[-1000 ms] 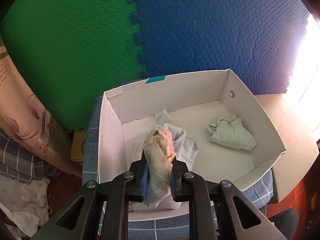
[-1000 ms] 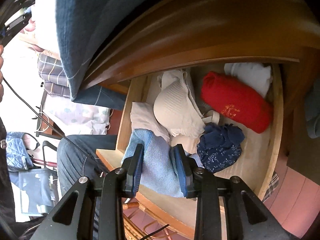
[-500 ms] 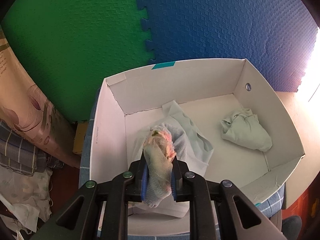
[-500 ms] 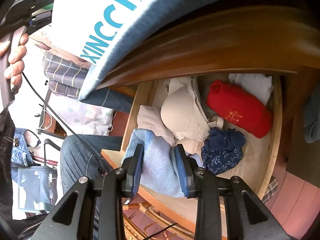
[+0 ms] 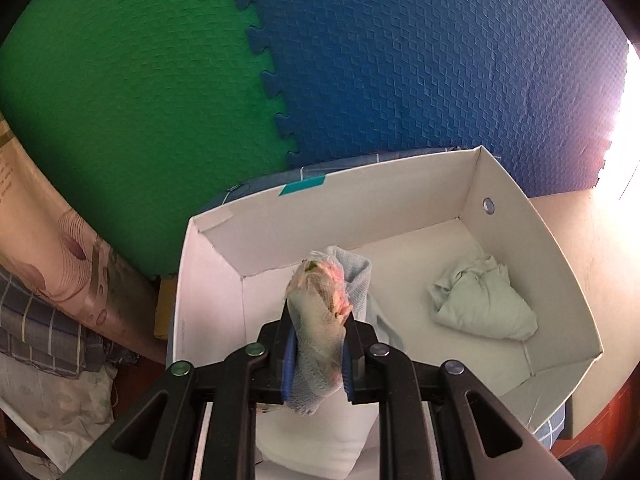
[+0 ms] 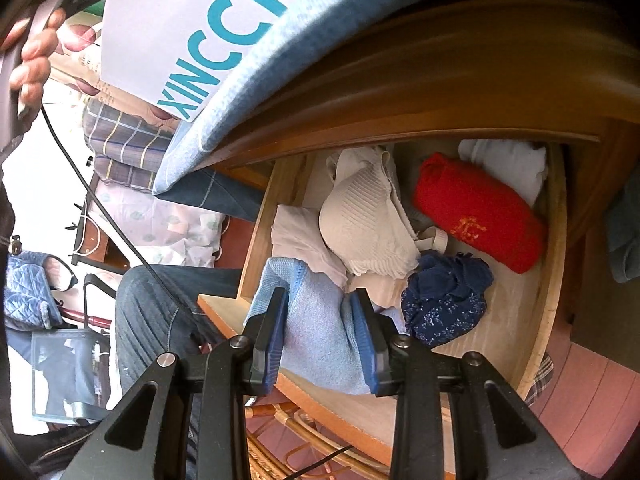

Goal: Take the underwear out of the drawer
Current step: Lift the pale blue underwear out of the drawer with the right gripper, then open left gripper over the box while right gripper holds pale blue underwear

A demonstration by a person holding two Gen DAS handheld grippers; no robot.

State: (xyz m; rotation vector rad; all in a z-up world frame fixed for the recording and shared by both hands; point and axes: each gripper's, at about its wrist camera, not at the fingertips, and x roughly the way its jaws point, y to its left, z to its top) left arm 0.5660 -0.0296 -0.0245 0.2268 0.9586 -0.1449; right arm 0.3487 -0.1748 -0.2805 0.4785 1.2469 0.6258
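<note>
My left gripper is shut on a pale mesh underwear piece with pink and green print, held over the left part of the white cardboard box. A light blue garment lies under it and a crumpled mint green piece lies at the box's right. My right gripper hangs over the open wooden drawer, jaws partly apart on either side of a light blue underwear piece; whether they pinch it is unclear. The drawer also holds a cream bra, a red roll and navy patterned underwear.
Green and blue foam mats stand behind the box. A beige surface lies to its right, and folded fabrics to its left. In the right wrist view a white box side with teal letters, my leg in jeans and a rattan frame appear.
My left gripper has moved forward and down over the box with the mesh piece still held. The right gripper stays at the light blue piece; the view has shifted slightly.
</note>
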